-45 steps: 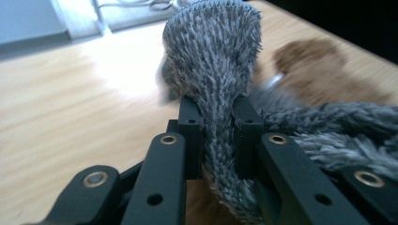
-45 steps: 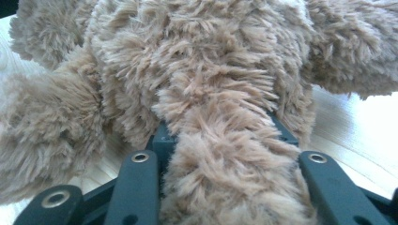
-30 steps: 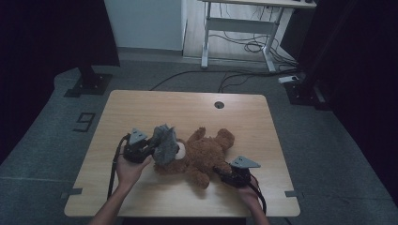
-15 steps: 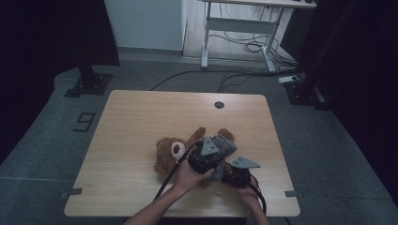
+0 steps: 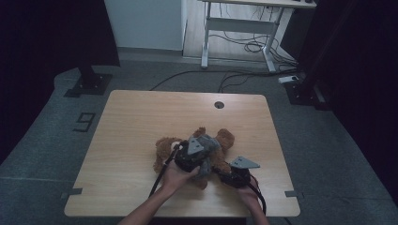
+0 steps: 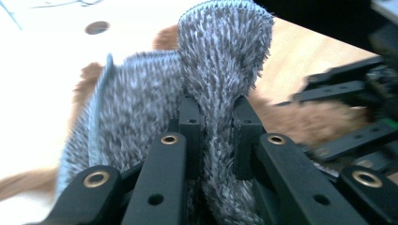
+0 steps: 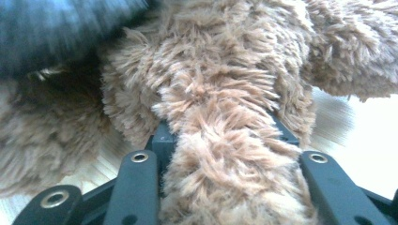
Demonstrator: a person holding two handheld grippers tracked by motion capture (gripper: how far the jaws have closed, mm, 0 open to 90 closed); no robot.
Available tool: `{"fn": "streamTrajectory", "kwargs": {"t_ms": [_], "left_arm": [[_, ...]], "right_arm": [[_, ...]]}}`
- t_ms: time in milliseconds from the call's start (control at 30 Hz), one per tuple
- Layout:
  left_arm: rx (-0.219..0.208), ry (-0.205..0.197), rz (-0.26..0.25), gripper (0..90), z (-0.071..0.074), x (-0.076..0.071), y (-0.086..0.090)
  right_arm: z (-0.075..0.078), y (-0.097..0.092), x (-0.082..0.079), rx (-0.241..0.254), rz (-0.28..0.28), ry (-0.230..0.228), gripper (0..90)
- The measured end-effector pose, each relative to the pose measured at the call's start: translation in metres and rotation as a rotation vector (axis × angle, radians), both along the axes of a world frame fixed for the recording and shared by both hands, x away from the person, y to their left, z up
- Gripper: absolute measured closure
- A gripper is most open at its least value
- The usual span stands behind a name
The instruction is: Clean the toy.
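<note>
A brown teddy bear [image 5: 164, 150] lies on the wooden table [image 5: 141, 117], near its front edge. My left gripper [image 5: 199, 154] hangs over the bear's body, shut on a fuzzy grey cloth [image 6: 220, 61] that stands up between its jaws and drapes to the left. In the left gripper view the other gripper's black jaws show at the right. My right gripper [image 5: 225, 173] sits at the bear's lower right, shut on a brown furry limb [image 7: 225, 154] that runs between its jaws. The bear's body [image 7: 197, 65] lies beyond it, with the blurred grey cloth [image 7: 56, 28] at top left.
A round cable hole [image 5: 219, 104] is in the table's far edge. Beyond the table stand a desk frame [image 5: 234, 37] and loose floor cables [image 5: 244, 47]. A black stand base [image 5: 87, 79] sits at far left on the carpet.
My left gripper has carried the grey cloth from the bear's left side rightward over its body, close to the right gripper. The right gripper has stayed put on the limb.
</note>
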State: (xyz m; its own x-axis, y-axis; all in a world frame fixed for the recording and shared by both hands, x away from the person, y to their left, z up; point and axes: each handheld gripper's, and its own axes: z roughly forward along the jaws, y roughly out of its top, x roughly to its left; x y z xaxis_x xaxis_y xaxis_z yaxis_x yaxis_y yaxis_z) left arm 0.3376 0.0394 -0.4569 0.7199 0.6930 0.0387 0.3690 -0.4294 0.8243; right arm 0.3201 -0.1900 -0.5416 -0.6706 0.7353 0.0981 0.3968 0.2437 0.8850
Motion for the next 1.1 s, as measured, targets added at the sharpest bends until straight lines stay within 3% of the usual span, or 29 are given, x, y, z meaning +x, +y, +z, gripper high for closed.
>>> {"fn": "streamTrajectory", "kwargs": {"t_ms": [67,300,400,500,567,633,767,867,933,1100], "left_arm": [[0.011,-0.022,0.032,78.3,0.003,0.001,0.015],[-0.058,-0.045,0.115,78.2,0.011,-0.004,0.069],[-0.068,-0.046,0.173,78.3,0.012,-0.004,0.095],[-0.061,-0.025,0.203,78.2,0.007,-0.003,0.112],[-0.035,-0.016,0.236,78.3,-0.002,-0.002,0.122],[-0.04,0.016,0.25,78.2,-0.014,0.0,0.132],[-0.03,0.05,0.267,78.4,-0.028,0.001,0.141],[0.003,0.081,0.279,78.4,-0.036,0.005,0.147],[-0.007,0.101,0.284,78.4,-0.041,0.006,0.149],[0.039,0.103,0.291,78.6,-0.046,0.01,0.142]], "right_arm": [[0.0,0.0,0.0,0.003,0.001,0.002,57.7],[0.0,0.0,0.0,0.003,0.001,0.004,57.6],[-0.001,-0.001,0.001,0.008,0.001,0.006,57.5],[-0.001,-0.001,0.001,0.01,-0.003,0.006,57.5],[-0.001,-0.001,0.001,0.01,-0.004,0.006,57.5],[-0.001,-0.001,0.001,0.011,-0.004,0.007,57.5],[-0.002,0.0,0.001,0.014,-0.003,0.007,57.4],[-0.002,0.0,0.001,0.015,-0.005,0.007,57.4],[-0.001,0.0,0.001,0.012,-0.005,0.008,57.3],[-0.002,-0.001,0.003,0.021,-0.007,0.012,57.4]]}}
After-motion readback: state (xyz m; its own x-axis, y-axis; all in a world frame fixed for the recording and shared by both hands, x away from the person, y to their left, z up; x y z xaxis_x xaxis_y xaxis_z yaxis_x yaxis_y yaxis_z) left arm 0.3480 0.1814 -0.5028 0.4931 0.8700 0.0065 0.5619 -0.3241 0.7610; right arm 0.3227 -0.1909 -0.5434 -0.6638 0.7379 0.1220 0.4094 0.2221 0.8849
